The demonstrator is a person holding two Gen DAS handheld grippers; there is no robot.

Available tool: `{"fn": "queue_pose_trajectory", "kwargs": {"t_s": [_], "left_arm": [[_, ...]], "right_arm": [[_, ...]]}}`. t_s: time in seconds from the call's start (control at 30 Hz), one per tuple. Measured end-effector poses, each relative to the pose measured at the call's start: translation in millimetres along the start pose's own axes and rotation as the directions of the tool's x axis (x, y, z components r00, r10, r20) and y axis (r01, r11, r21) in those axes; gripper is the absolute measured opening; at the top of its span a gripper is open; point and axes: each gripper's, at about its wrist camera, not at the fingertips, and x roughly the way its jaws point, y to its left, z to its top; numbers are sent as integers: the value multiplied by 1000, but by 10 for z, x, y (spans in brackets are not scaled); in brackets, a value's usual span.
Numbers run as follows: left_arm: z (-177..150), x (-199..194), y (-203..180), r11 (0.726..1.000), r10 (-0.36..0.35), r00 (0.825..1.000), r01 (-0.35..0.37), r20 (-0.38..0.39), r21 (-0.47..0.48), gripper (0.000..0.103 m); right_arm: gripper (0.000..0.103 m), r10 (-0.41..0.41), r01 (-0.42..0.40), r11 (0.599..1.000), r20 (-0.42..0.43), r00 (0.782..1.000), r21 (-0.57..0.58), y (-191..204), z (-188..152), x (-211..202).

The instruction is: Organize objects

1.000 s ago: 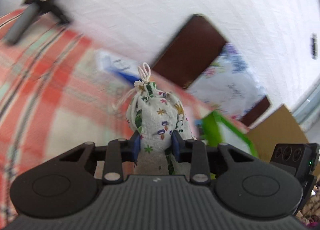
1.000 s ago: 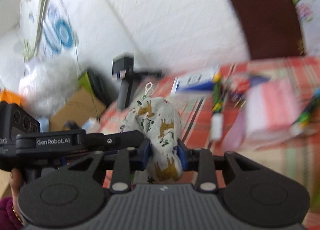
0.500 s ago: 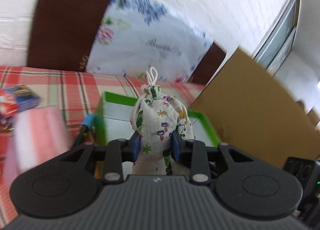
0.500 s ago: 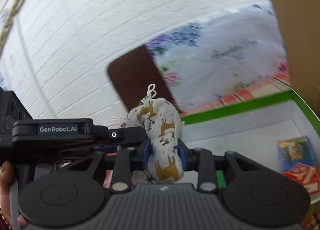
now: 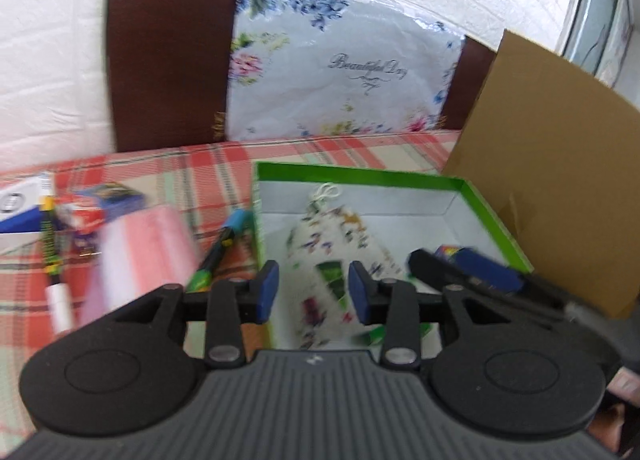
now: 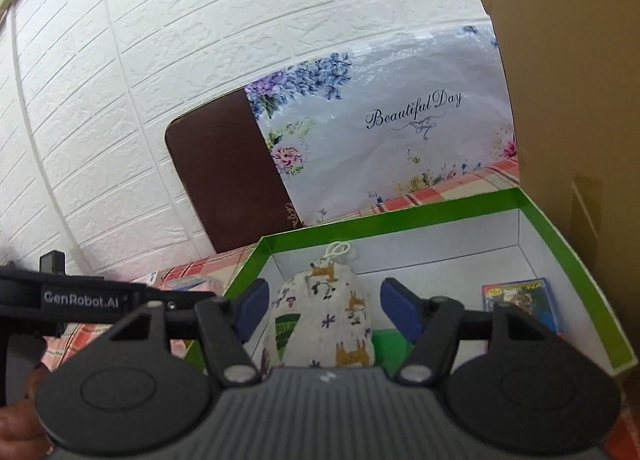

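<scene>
Both hand-held grippers, left (image 5: 313, 290) and right (image 6: 322, 310), have just been opening, jaws off their pouches (image 5: 332, 256) (image 6: 324, 320), which, seemingly dropping, may topple over the green box (image 6: 460, 206) rim.

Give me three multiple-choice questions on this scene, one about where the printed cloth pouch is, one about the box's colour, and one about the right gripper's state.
1. Where is the printed cloth drawstring pouch?
A. In the green-rimmed cardboard box
B. On the brown chair back
C. On the floor

2. What colour is the box's rim?
A. Red
B. Green
C. Black

3. How do the right gripper's jaws stand?
A. Clamped on the pouch
B. Apart, clear of the pouch
C. Out of view

Answers: 1 A, the box's white walls surround the pouch; 2 B, the edge is bright green; 3 B, having just been opening, both blue pads show gaps beside the cloth.
</scene>
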Motion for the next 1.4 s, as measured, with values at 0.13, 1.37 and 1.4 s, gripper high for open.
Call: {"fn": "queue_pose_trajectory", "kwargs": {"t_s": [0.13,1.37,1.4], "left_arm": [[-129,-191,-9,995,99,995,-98,-9,6,52],[-925,-1663,-28,890,453,879,-437,148,-131,103],[-938,-1694,-36,886,460,874,-442,156,-137,103]], "right_arm": [[65,-7,7,1000,-8,1000,-13,79,-22,-214],[70,94,-85,987,57,994,-140,884,-388,-1699],[71,94,-84,986,62,994,-144,903,-393,-1727]]}}
